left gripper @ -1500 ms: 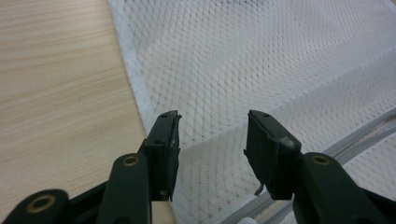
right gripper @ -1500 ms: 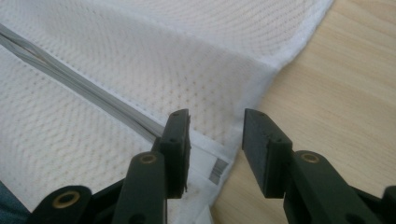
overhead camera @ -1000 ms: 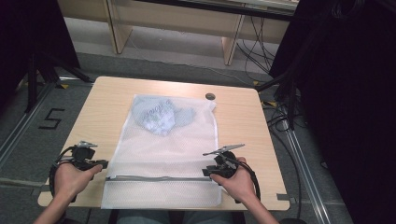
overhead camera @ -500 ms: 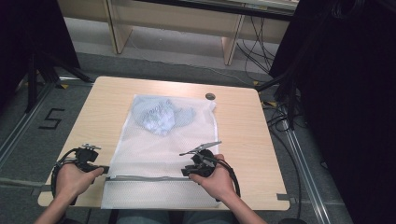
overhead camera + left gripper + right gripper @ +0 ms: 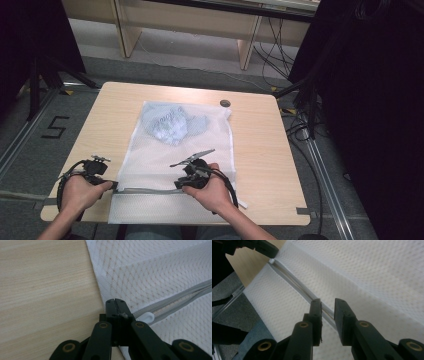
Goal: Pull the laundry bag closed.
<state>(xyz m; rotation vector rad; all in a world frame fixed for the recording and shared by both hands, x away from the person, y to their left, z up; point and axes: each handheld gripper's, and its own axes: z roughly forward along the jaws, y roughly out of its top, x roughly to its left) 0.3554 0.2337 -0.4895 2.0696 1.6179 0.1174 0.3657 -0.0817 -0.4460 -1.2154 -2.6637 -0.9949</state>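
- White mesh bag (image 5: pixel 175 150) lies mid-frame on the counter (image 5: pixel 260 145), zipper (image 5: pixel 150 190) low in frame.
- Left claw (image 5: pixel 115 301) is clamped on the bag's zipper-end corner.
- Right claw (image 5: pixel 327 305), jaws just closing, straddles the zipper with a gap.

A light wooden table (image 5: pixel 260 145) stands on a grey floor (image 5: pixel 165 65). Beyond the table is pale wooden furniture (image 5: pixel 190 20) with cables (image 5: pixel 272 37) beneath. Black curtains (image 5: pixel 370 100) hang right of the table. Left of it, a "5" (image 5: pixel 54 128) marks the floor.
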